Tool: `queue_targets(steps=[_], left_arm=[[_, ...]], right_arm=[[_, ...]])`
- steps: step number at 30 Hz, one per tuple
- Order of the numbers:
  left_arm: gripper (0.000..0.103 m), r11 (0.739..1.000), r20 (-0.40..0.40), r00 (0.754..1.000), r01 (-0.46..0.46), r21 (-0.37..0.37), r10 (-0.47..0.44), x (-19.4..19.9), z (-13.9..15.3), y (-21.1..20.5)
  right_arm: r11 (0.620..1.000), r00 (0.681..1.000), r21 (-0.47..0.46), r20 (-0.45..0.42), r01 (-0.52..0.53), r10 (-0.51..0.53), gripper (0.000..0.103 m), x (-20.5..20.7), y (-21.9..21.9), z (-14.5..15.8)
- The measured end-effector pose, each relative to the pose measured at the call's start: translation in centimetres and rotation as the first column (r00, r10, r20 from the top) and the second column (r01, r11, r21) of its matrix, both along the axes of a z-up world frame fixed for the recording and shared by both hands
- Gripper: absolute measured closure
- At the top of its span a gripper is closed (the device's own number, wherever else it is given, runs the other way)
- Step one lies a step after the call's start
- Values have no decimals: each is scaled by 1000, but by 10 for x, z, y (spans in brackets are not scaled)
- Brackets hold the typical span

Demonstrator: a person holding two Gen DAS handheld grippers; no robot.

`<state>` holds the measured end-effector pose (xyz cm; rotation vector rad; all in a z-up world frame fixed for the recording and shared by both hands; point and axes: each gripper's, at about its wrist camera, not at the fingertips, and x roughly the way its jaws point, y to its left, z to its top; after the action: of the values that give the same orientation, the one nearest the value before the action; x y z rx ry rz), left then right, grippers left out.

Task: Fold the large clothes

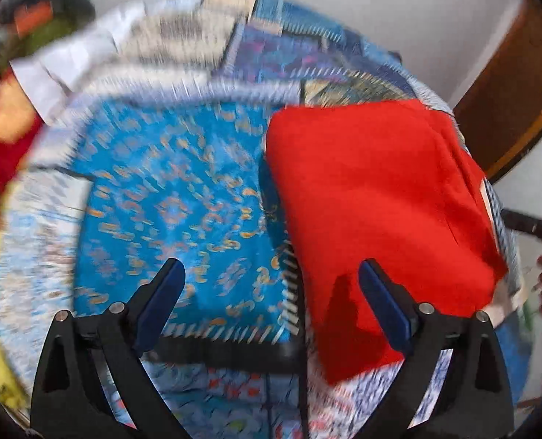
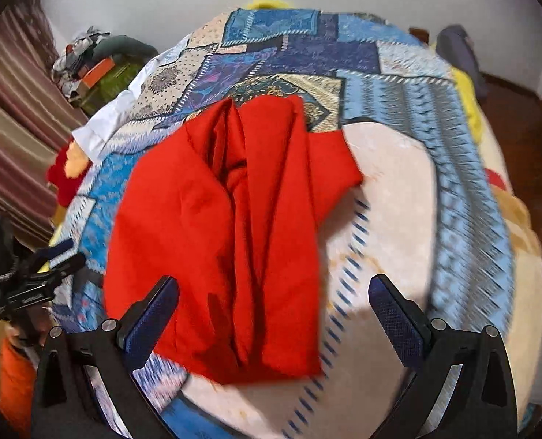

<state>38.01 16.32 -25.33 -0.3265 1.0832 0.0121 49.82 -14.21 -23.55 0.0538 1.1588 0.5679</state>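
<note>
A red garment (image 1: 373, 212) lies folded into a rough rectangle on the patterned bedspread (image 1: 168, 197). In the right wrist view the red garment (image 2: 219, 234) shows long creases down its middle and a flap sticking out to the right. My left gripper (image 1: 271, 289) is open and empty, above the bedspread, with its right finger over the garment's near left edge. My right gripper (image 2: 274, 307) is open and empty, hovering just above the garment's near end. The left gripper (image 2: 56, 256) also shows at the left edge of the right wrist view.
A white cloth (image 2: 117, 117) lies at the bed's far left edge, with a red and yellow item (image 2: 67, 172) beside it. A pile of clothes and boxes (image 2: 95, 62) stands by the wall. A wooden door (image 1: 508, 102) is at right. Yellow bedding (image 2: 468, 95) lies at the far right.
</note>
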Motion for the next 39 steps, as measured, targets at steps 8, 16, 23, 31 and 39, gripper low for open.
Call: queue_targets(steps=[8, 16, 23, 31, 39], left_arm=[[6, 959, -77, 997, 1, -284, -24, 60, -47, 11], [6, 908, -95, 991, 46, -416, -94, 92, -70, -13], [35, 949, -38, 996, 63, -310, -78, 86, -46, -31], [69, 968, 51, 994, 102, -231, -93, 61, 3, -24], [71, 984, 150, 986, 96, -148, -74, 12, 57, 11]], right_arm=[[998, 985, 15, -156, -69, 70, 0, 49, 48, -48], [994, 990, -20, -97, -106, 104, 3, 60, 74, -57], [987, 978, 91, -146, -134, 146, 71, 59, 83, -52], [981, 981, 88, -77, -171, 177, 76, 32, 99, -17], [972, 977, 92, 16, -214, 213, 77, -3, 127, 37]])
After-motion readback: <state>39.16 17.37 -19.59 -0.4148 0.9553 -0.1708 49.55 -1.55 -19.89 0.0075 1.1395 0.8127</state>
